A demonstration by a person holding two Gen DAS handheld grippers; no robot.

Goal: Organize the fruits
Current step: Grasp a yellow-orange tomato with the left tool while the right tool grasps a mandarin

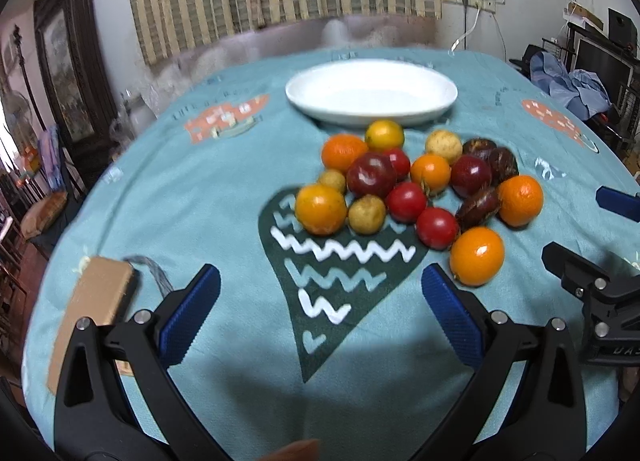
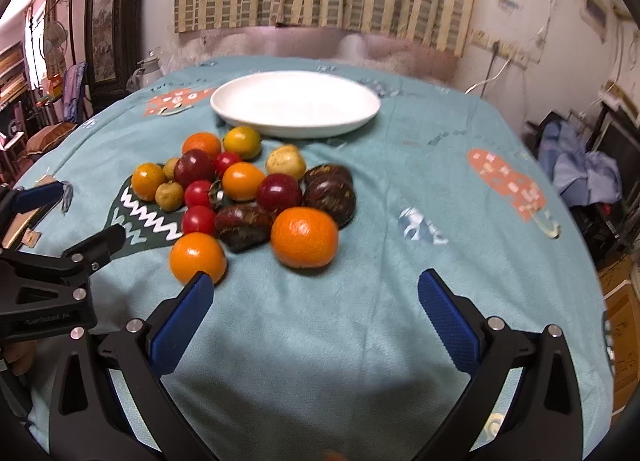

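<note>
Teal cloth (image 1: 200, 201) covers the desk, fruit pile (image 2: 248, 189) sits mid-desk just in front of white plate (image 2: 295, 104), plate has nothing in it. Step in hand, my guess: the very start, nothing sorted yet, both my tools hovering short of the pile. Left gripper (image 1: 320, 301) has jaws wide, nothing between them, aimed at cloth just left of the near orange (image 1: 477, 256). Right gripper (image 2: 316, 301) also jaws wide and holding nothing, the big orange (image 2: 305, 237) is just ahead between the jaw tips' line.

Next move, as I judge it: pick one fruit off the pile's near edge, likely the big orange with my right jaws, lower around it, close, lift to the plate. Round, smooth fruit, could roll and nudge neighbours since they touch each other. Dark ones sit touching the big orange, so come in from the front.

Count, right view: oranges or orange-coloured fruit 6, one of them yellowish-green near the plate rim. Red tomatoes 3. Dark red plum-like fruit 2. Dark brown-purple fruit 3. Small tan-yellow fruit 3. Some partly hidden, count could be off by one. Plate 1. Tan flat box (image 1: 96, 301) at left desk edge, not part of task, I think
</note>
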